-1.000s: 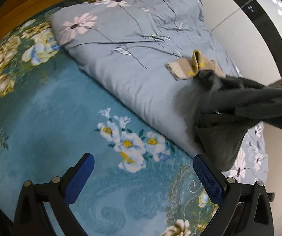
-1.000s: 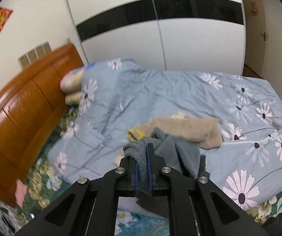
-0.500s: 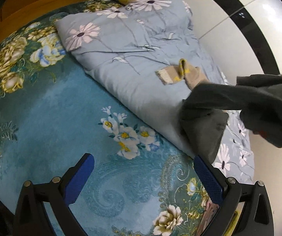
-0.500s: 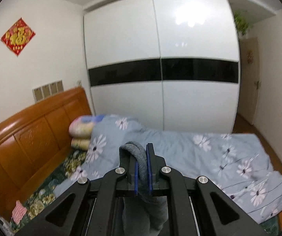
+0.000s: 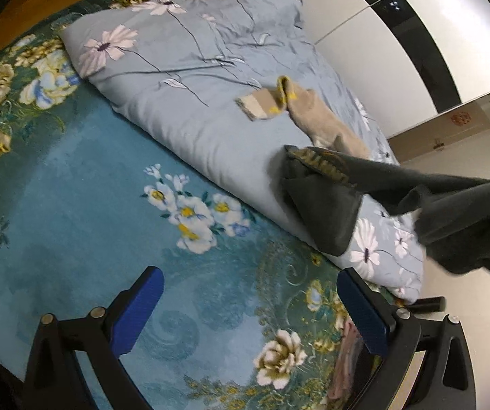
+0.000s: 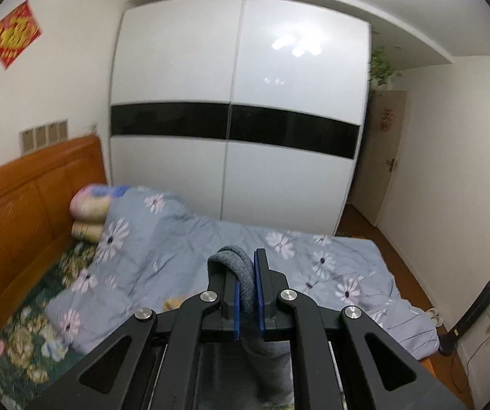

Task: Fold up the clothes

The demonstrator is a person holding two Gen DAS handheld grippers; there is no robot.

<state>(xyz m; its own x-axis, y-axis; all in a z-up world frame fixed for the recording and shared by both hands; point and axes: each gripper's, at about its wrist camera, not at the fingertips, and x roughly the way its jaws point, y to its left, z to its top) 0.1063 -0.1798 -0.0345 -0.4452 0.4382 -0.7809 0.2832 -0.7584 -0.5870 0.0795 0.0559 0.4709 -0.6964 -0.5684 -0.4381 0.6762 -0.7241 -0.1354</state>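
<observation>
Left wrist view: the left gripper [image 5: 250, 311] is seen spread wide and empty above the teal floral bedsheet [image 5: 74, 212].
Garment: a dark grey knit garment [image 5: 415, 201] is lifted at 3 o'clock, its lower end trailing on the pale blue daisy-print quilt [image 5: 193, 68].
Other clothing: a beige garment with yellow trim [image 5: 313, 112] is left crumpled at 1 o'clock.
Right wrist view: the right gripper [image 6: 247, 294] is clenched on the grey fabric.
Progress: judged early; no fold is seen.

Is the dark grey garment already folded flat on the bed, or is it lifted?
Lifted, not folded: the right gripper is shut on the dark grey garment, whose bunched lower end trails onto the quilt.
</observation>
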